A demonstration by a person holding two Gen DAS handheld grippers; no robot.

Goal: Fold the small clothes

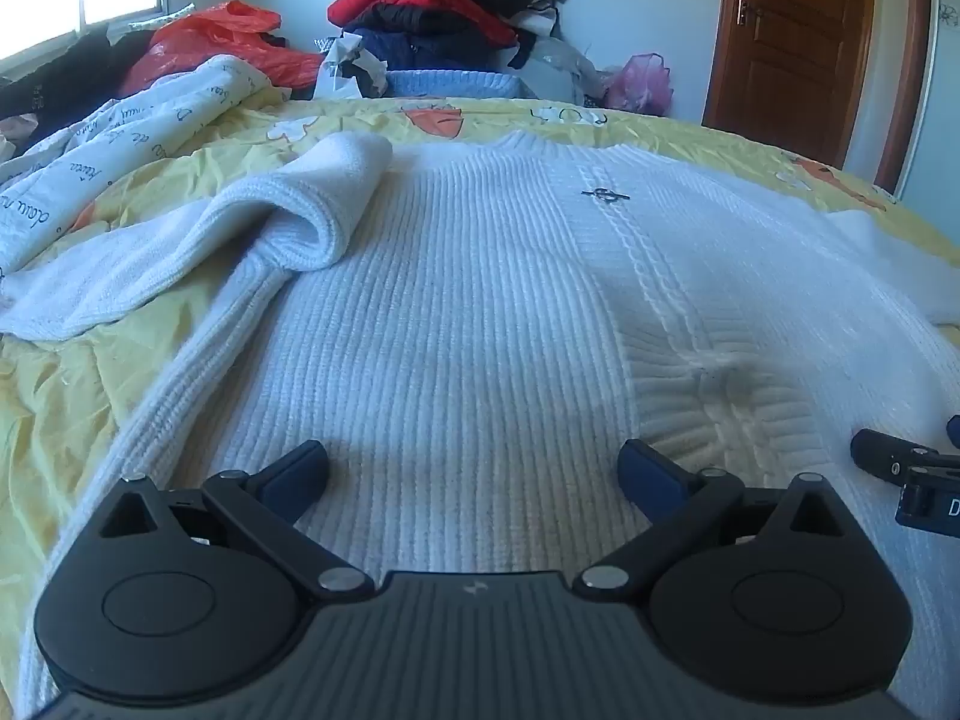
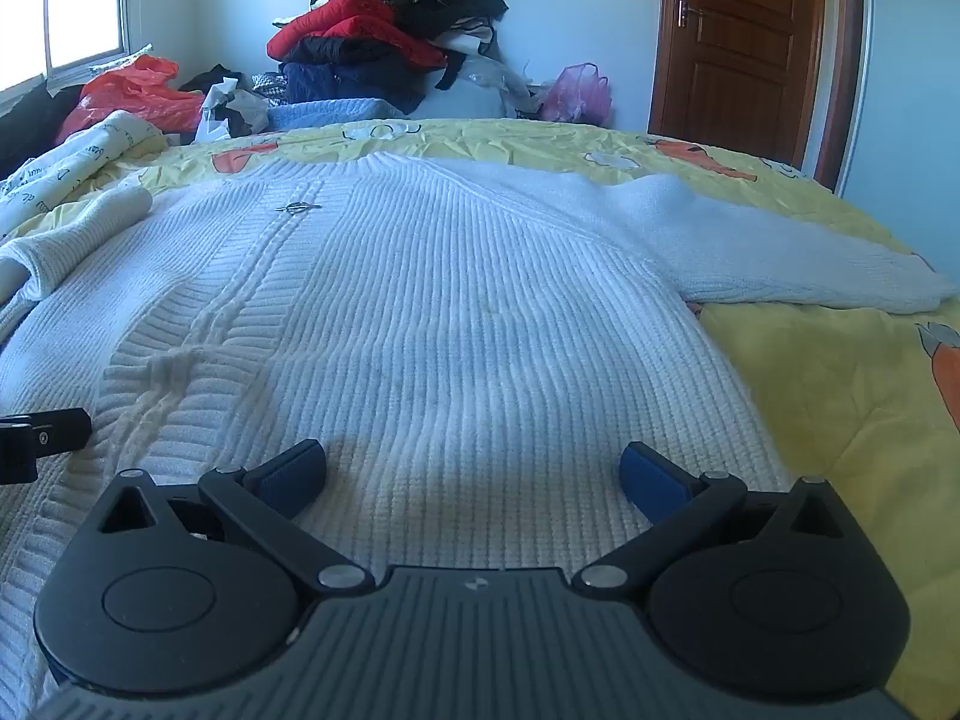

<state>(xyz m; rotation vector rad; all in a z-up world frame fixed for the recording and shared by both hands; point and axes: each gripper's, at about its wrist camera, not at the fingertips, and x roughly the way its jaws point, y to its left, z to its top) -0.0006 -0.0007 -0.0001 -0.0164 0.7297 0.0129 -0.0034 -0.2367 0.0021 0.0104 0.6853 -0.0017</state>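
A white ribbed knit sweater (image 1: pixel 480 312) (image 2: pixel 420 312) lies spread flat on the yellow bedcover (image 1: pixel 72 396) (image 2: pixel 840 408), collar away from me. Its left sleeve (image 1: pixel 288 210) is folded back on itself at the shoulder. Its right sleeve (image 2: pixel 750 240) stretches out to the right. My left gripper (image 1: pixel 474 471) hovers over the sweater's lower left part, jaws wide open, nothing between them. My right gripper (image 2: pixel 474 471) hovers over the lower right part, also wide open and empty. A small metal pin (image 1: pixel 605 195) (image 2: pixel 298 207) sits on the chest.
A pile of red, black and blue clothes (image 1: pixel 444 6) (image 2: pixel 384 42) stands beyond the bed. A white printed blanket (image 1: pixel 120 162) and a red plastic bag (image 1: pixel 228 42) lie at the far left. A brown door (image 1: pixel 798 42) (image 2: pixel 738 42) is at the right.
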